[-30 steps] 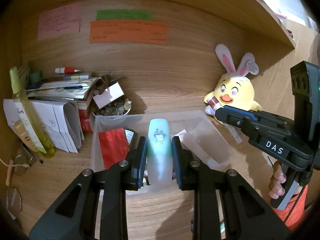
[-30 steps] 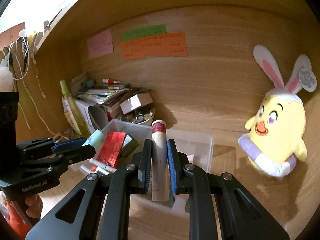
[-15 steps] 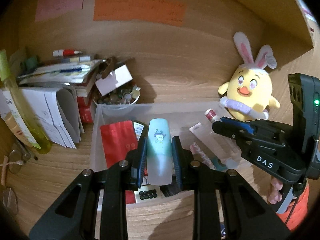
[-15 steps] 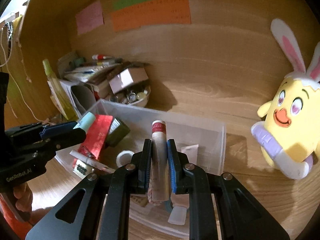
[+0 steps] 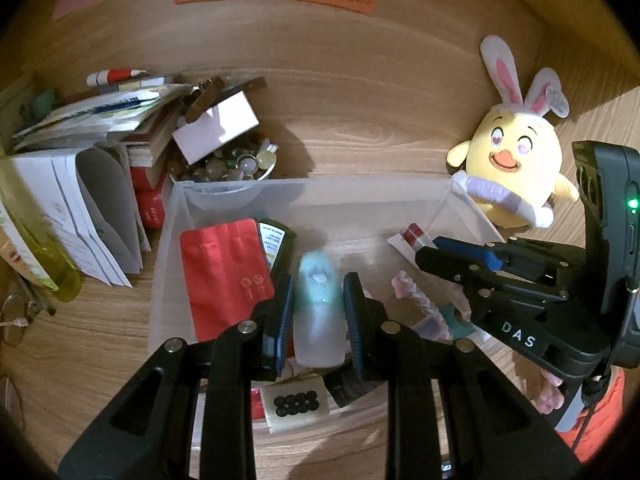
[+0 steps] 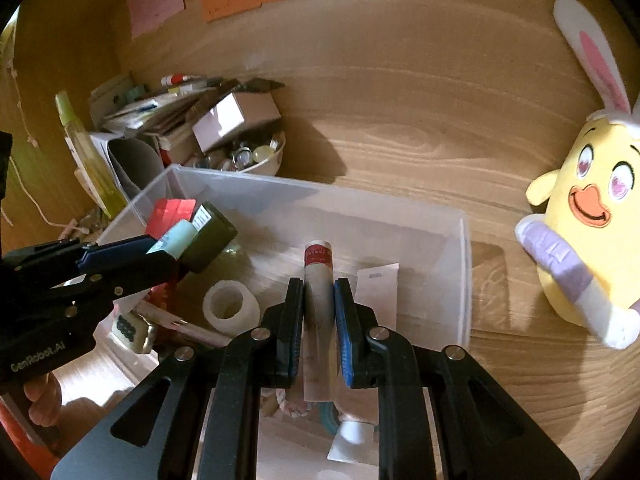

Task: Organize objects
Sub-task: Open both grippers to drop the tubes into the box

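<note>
A: Nearest first — what are the hands carrying?

B: The left gripper (image 5: 316, 312) pinches a pale mint tube (image 5: 318, 308) between its pads, held over the near edge of the clear bin (image 5: 304, 188). The right gripper (image 6: 318, 312) is clamped almost shut on a thin white tube with a red band (image 6: 318, 280), over the bin's near right part.

A: So neither is stowed?

B: Not yet, I'd say — both tubes are above the bin rather than lying in it, so two releases are left.

A: And what's already inside?

B: A red pouch (image 5: 224, 276) along the left wall with a dark box (image 5: 276, 244) beside it, a roll of white tape (image 6: 229, 306) mid-floor, a paper slip (image 6: 376, 292) toward the right wall.

A: Beyond the bin?

B: A bowl of small trinkets (image 5: 236, 164) touching its far left corner, a heap of papers (image 5: 80, 152) to the left, a yellow plush chick (image 5: 516, 160) at the far right corner — unsorted, as far as I can judge.
</note>
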`<state>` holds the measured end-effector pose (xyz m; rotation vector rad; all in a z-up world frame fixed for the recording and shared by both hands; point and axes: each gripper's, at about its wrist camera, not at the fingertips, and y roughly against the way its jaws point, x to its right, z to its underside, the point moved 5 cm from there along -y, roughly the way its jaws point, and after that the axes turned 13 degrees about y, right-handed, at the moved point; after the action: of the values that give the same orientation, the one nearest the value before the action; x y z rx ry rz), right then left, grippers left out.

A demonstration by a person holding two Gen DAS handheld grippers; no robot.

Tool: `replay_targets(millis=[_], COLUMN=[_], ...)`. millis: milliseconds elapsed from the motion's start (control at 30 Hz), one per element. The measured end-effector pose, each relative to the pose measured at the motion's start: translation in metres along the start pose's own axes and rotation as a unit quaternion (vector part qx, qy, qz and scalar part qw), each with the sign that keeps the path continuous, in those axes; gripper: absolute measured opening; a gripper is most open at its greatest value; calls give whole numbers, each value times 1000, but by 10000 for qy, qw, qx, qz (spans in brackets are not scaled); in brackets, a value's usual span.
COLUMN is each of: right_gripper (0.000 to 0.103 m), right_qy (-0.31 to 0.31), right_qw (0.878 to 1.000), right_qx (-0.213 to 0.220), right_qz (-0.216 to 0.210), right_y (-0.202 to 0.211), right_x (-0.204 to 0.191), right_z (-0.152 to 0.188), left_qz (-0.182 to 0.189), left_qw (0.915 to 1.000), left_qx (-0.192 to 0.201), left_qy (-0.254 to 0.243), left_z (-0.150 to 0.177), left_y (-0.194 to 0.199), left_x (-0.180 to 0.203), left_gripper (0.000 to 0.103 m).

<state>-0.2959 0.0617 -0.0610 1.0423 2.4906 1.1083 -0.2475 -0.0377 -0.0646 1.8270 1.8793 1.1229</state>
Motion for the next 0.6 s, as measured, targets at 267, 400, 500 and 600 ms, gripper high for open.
replay_targets(millis=[267, 400, 500, 600], right_gripper=[15, 28, 55, 65], right_qy=[-44, -78, -62, -1], right_qw=[9998, 9997, 9999, 9990], right_qx=[-136, -79, 139, 385], right_qz=[-117, -194, 59, 213], right_y=[-6, 2, 18, 38], right_x=[-1, -2, -2, -4], right_z=[3, 2, -1, -4], left_qz=[9, 73, 99, 75], left_qw=[9999, 9999, 9997, 9994], left_qx=[37, 46, 114, 252], left_qy=[-142, -149, -170, -205], left_z=[2, 4, 6, 9], left_y=[8, 17, 29, 43], left_x=[7, 11, 13, 13], left_gripper=[25, 26, 33, 48])
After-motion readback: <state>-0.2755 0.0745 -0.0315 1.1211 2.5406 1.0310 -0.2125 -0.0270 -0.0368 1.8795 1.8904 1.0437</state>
